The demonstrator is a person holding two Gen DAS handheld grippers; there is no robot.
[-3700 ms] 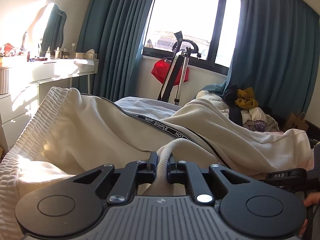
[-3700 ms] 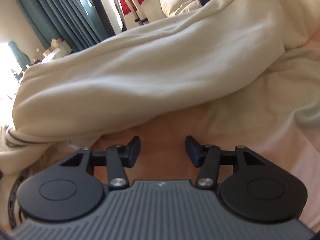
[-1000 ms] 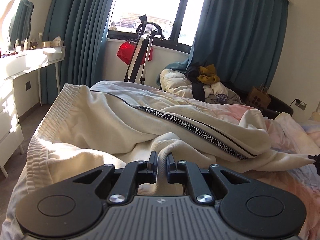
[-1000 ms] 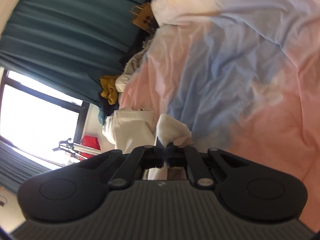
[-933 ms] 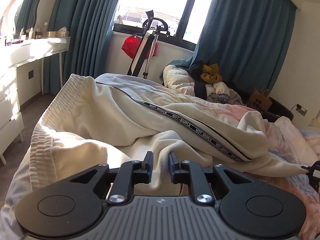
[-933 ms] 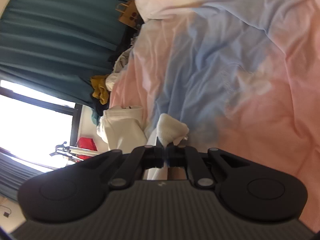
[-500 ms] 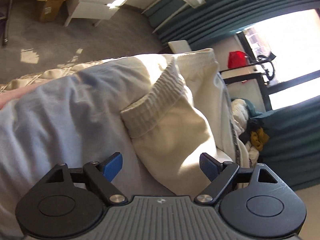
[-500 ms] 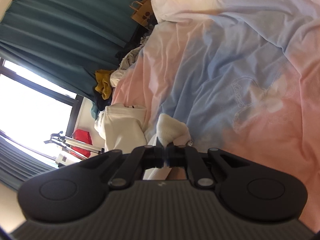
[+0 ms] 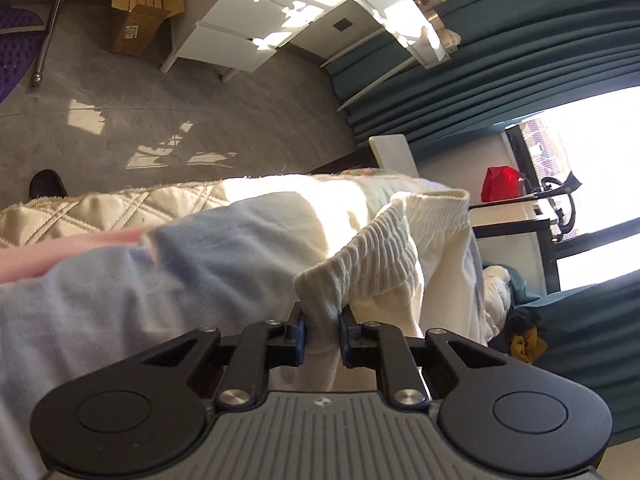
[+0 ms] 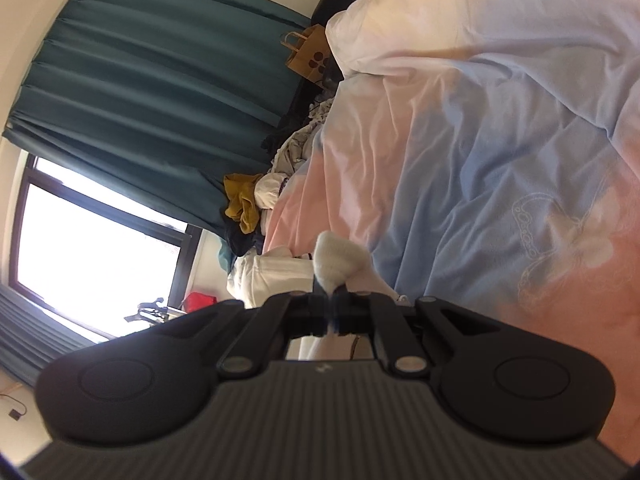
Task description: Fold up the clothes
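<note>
— Gripping both ends now, are we? Our left gripper (image 9: 322, 334) is closing, its blue pads pressed on a fold of the cream sweatpants (image 9: 404, 280) right by the ribbed waistband (image 9: 380, 258).

— Yes, and our right gripper (image 10: 330, 312) is clamped tight on a bunched cream tip of cloth (image 10: 338, 262), probably the leg end of the same pants, though we cannot trace the fabric across.

— So where do the pants lie?

— On the bed, waist end near the bed's edge toward the floor, over the pink-and-blue duvet (image 10: 500, 168); the quilted mattress pad (image 9: 100, 210) shows along that edge below the duvet.

— Then we judge the step to be taking hold at waist and hem, before a lengthwise fold.

— Agreed. Next we would need to lift both ends together, pull the cloth taut, and bring one end over to the other without letting the thin pinch on our right slip.

— Anything in our way?

— The duvet is rumpled, so the pants may not lie flat. A heap of clothes (image 10: 256, 200) sits at the far side of the bed under the teal curtain (image 10: 140, 92), with a paper bag (image 10: 306, 54) beyond; both well apart from us. The white dresser (image 9: 256, 24) and a cardboard box (image 9: 140, 16) stand off across the floor.
</note>
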